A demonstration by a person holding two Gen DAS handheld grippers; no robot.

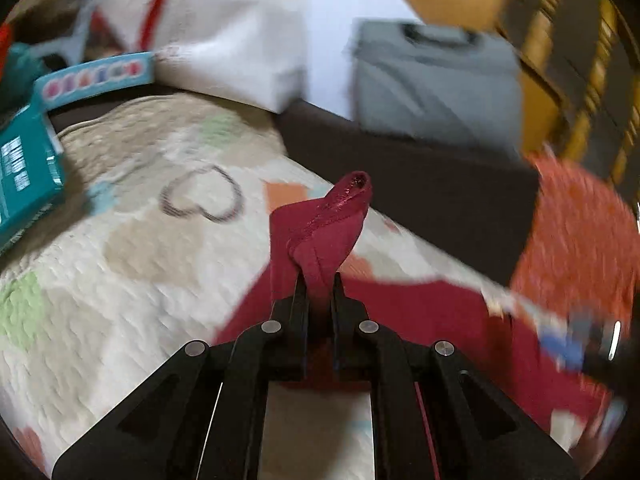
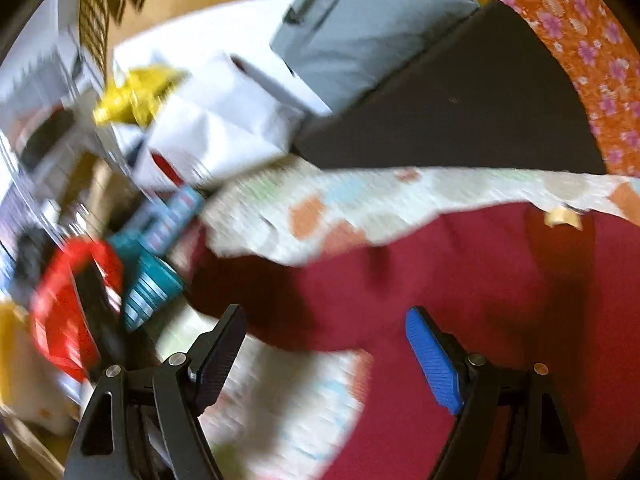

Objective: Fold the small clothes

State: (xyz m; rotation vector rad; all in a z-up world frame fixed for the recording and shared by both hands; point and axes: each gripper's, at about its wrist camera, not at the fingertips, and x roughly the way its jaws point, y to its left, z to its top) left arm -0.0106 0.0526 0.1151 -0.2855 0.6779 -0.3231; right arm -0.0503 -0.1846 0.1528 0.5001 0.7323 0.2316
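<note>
Far left in the left wrist view, a teal box point(image 1: 28, 176) lies at the edge of a quilted blanket point(image 1: 132, 248) printed with pastel shapes and a drawn heart. Behind it stands a white bag point(image 1: 224, 40), and further right a grey case point(image 1: 432, 80) with a dark handle. In the middle, the left gripper point(image 1: 318, 280) has its fingers closed narrowly on a bunched hem of a crimson garment point(image 1: 420, 320), lifting that corner off the blanket while the rest lies spread to the right. An orange floral cloth point(image 1: 576, 232) sits at the right edge.

The right wrist view is badly blurred, but the right gripper point(image 2: 326, 318) appears to hover over the garment point(image 2: 480, 280) with its fingers wide apart, holding nothing; one pad point(image 2: 432, 364) is blue.
</note>
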